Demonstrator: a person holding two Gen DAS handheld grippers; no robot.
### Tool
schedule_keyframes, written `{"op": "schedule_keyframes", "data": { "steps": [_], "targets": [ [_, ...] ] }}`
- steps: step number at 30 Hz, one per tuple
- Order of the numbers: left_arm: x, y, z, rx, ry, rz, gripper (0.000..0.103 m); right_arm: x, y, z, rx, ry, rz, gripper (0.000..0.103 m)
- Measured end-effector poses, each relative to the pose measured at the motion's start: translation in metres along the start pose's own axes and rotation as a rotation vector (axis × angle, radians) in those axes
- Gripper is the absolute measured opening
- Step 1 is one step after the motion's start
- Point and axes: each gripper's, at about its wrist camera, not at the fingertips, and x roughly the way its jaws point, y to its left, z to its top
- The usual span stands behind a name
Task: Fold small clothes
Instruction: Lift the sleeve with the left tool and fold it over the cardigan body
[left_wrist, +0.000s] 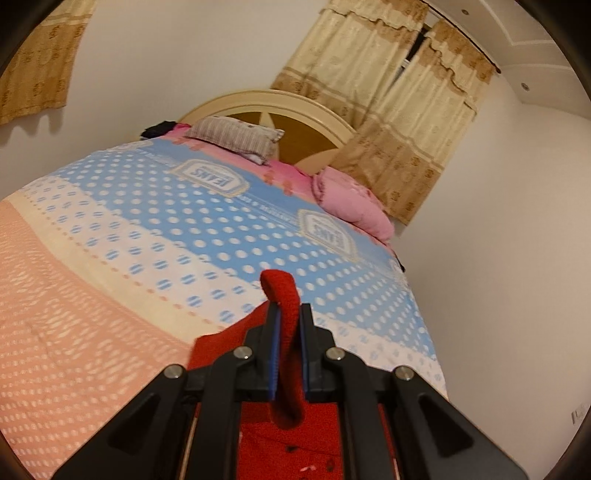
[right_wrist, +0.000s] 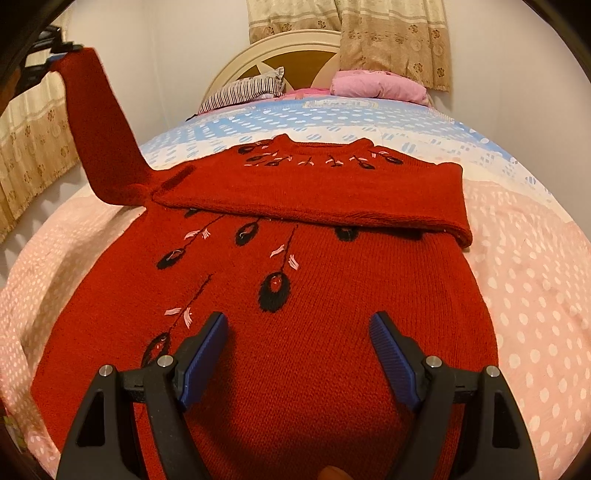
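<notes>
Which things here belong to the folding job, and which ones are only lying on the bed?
Belongs to the job:
- red sweater
- its lifted sleeve, pinched in the left gripper
- right gripper, jaws open

Only lying about:
- striped pillow
- pink quilt
- bedsheet

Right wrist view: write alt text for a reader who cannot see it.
A red knitted sweater lies on a dotted bedspread, one sleeve folded across its chest. The right gripper hovers open above its lower half, while the left gripper lifts the other sleeve at upper left.
</notes>
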Motion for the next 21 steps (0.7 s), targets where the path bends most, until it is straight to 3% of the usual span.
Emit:
{"op": "schedule_keyframes", "data": {
  "steps": [10,16,21],
  "targets": [
    [0.034,-0.077,-0.026,0.076,0.071,-0.117,0.01,-0.005,-0.008,-0.002,0.047,-0.023,0.045,0.08],
    [0.068,-0.133,-0.075,0.161,0.148,-0.178,0.01,-0.006,-0.011,-0.002,0.059,-0.032,0.056,0.08],
    [0.108,-0.164,-0.128,0.226,0.217,-0.166,0.01,-0.007,-0.014,-0.003,0.074,-0.039,0.07,0.08]
  ]
}}
